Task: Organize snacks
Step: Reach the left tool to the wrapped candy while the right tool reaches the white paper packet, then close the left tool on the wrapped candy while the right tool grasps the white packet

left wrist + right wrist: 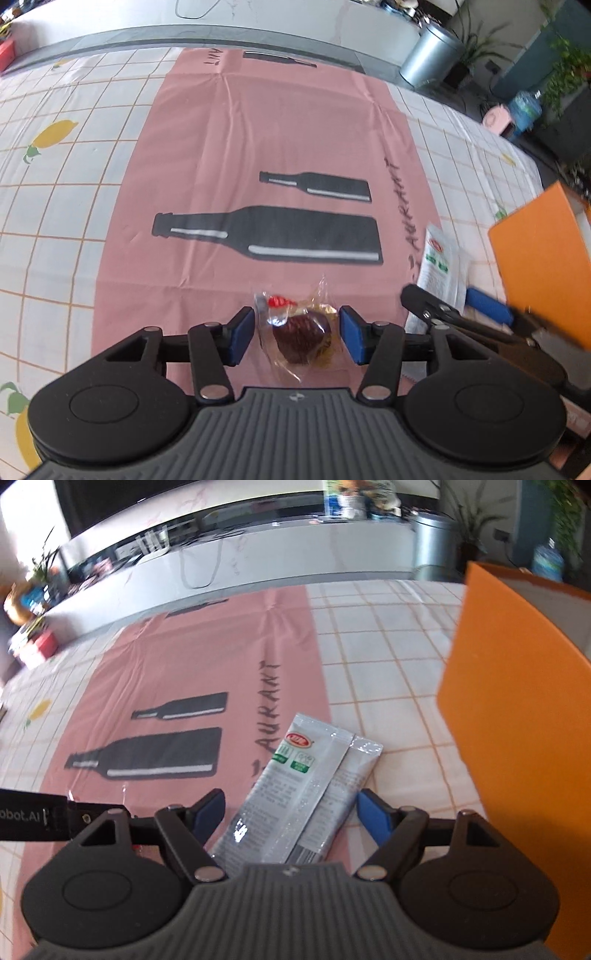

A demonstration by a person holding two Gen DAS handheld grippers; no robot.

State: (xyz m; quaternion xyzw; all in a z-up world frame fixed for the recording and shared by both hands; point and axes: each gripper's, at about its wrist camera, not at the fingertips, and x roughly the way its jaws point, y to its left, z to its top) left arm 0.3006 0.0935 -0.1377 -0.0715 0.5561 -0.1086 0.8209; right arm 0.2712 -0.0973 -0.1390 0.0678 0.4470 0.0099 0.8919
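Your left gripper point(297, 334) straddles the wrapped candy point(301, 338) on the pink mat point(236, 129), jaws apart. Your right gripper point(291, 818) straddles the white packets point(295, 786) at the mat's edge beside the orange box point(517, 716), jaws apart.

Left gripper point(297, 334) angled down over pink mat point(229, 147), blue pads either side of clear-wrapped dark candy point(300, 338), small gaps visible. White snack packet point(439, 266) lying to the right, right gripper point(443, 302) over it, orange box point(546, 266) beyond.
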